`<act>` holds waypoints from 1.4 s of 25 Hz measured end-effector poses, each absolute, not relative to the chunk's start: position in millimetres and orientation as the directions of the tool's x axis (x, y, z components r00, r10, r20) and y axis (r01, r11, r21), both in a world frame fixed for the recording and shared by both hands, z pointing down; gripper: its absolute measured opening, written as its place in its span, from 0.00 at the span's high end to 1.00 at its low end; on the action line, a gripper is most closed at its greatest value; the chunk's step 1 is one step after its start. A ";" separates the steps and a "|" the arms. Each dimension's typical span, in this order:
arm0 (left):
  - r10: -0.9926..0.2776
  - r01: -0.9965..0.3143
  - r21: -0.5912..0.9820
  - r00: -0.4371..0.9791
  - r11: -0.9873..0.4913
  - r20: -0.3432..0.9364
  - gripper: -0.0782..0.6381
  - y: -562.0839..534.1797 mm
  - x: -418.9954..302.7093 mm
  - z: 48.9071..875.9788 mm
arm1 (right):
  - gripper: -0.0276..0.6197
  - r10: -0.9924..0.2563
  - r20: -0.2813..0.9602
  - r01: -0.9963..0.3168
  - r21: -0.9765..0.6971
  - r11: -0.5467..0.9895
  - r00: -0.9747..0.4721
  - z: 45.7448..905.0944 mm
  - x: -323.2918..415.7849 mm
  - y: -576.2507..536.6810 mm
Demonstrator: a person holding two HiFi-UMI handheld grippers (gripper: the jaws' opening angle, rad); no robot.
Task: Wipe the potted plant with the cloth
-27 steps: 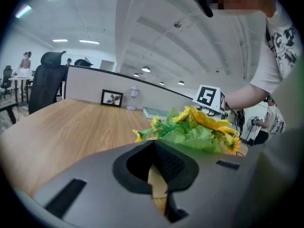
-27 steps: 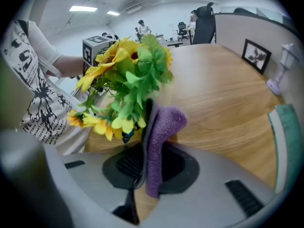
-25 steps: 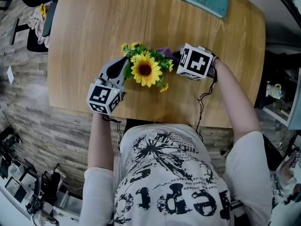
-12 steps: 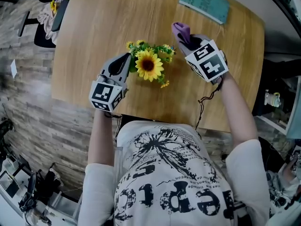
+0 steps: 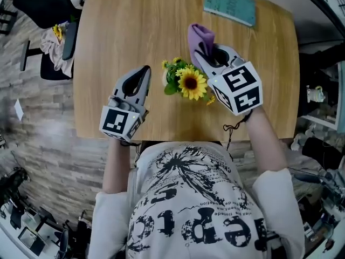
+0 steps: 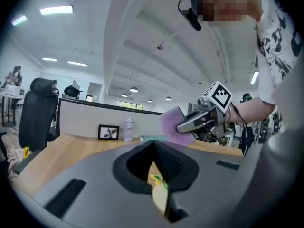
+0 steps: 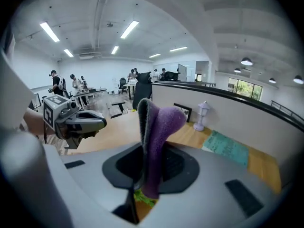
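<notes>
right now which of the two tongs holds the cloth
The right tongs: a purple cloth sticks up from them, while the left tongs are shut on nothing.

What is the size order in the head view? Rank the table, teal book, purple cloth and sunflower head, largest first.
1. table
2. teal book
3. purple cloth and sunflower head: about alike. The cloth is partly hidden in the right gripper and held nearer the camera, so I won't rank them.

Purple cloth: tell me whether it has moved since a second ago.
Yes. The cloth, in the right tongs, has risen from the flowers toward the teal book.
</notes>
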State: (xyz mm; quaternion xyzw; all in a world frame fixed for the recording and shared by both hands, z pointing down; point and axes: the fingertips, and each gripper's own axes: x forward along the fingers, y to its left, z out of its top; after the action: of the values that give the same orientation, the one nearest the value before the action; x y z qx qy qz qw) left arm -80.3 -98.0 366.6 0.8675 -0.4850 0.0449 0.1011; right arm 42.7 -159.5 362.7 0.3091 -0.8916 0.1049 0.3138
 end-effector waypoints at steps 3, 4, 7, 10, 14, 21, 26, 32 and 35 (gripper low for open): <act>-0.805 -0.819 0.107 0.574 -0.564 0.150 0.89 -95.2 -102.3 352.1 | 0.84 -0.519 0.601 -0.648 0.002 0.761 -0.607 350.4 11.6 -146.3; -0.792 -0.805 0.108 0.593 -0.583 0.141 0.89 -92.8 -108.6 349.1 | 0.84 -0.526 0.598 -0.656 0.001 0.755 -0.605 349.0 1.2 -140.7; -0.762 -0.773 0.091 0.634 -0.628 0.128 0.89 -85.5 -125.1 343.7 | 0.84 -0.542 0.602 -0.676 0.005 0.736 -0.586 352.9 -24.5 -126.8; -0.734 -0.743 0.076 0.668 -0.665 0.122 0.89 -79.4 -139.5 340.1 | 0.84 -0.564 0.609 -0.709 0.005 0.706 -0.557 359.3 -43.2 -116.8; -0.707 -0.718 0.057 0.694 -0.694 0.136 0.89 -78.2 -166.1 344.0 | 0.84 -0.575 0.609 -0.750 -0.050 0.660 -0.546 376.1 -75.6 -103.8; -0.687 -0.708 0.063 0.700 -0.704 0.194 0.89 -67.3 -201.3 365.4 | 0.84 -0.595 0.654 -0.828 -0.089 0.553 -0.468 430.1 -105.8 -77.9; -0.669 -0.698 0.090 0.709 -0.710 0.221 0.89 -62.4 -217.3 385.3 | 0.84 -0.575 0.716 -0.883 -0.124 0.452 -0.395 474.2 -109.4 -75.9; -0.645 -0.680 0.116 0.727 -0.724 0.234 0.89 -58.9 -222.9 400.7 | 0.84 -0.538 0.778 -0.943 -0.228 0.242 -0.326 514.2 -97.6 -78.7; -0.645 -0.681 0.129 0.727 -0.721 0.236 0.89 -61.3 -225.8 403.9 | 0.84 -0.544 0.785 -0.953 -0.280 0.115 -0.296 522.4 -90.2 -85.4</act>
State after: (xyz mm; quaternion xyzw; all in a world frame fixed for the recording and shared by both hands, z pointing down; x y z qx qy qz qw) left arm -225.8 -61.3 403.9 0.9234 -0.3590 0.0874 0.1039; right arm -90.2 -85.4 522.4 0.5340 -0.7008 0.3963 0.2582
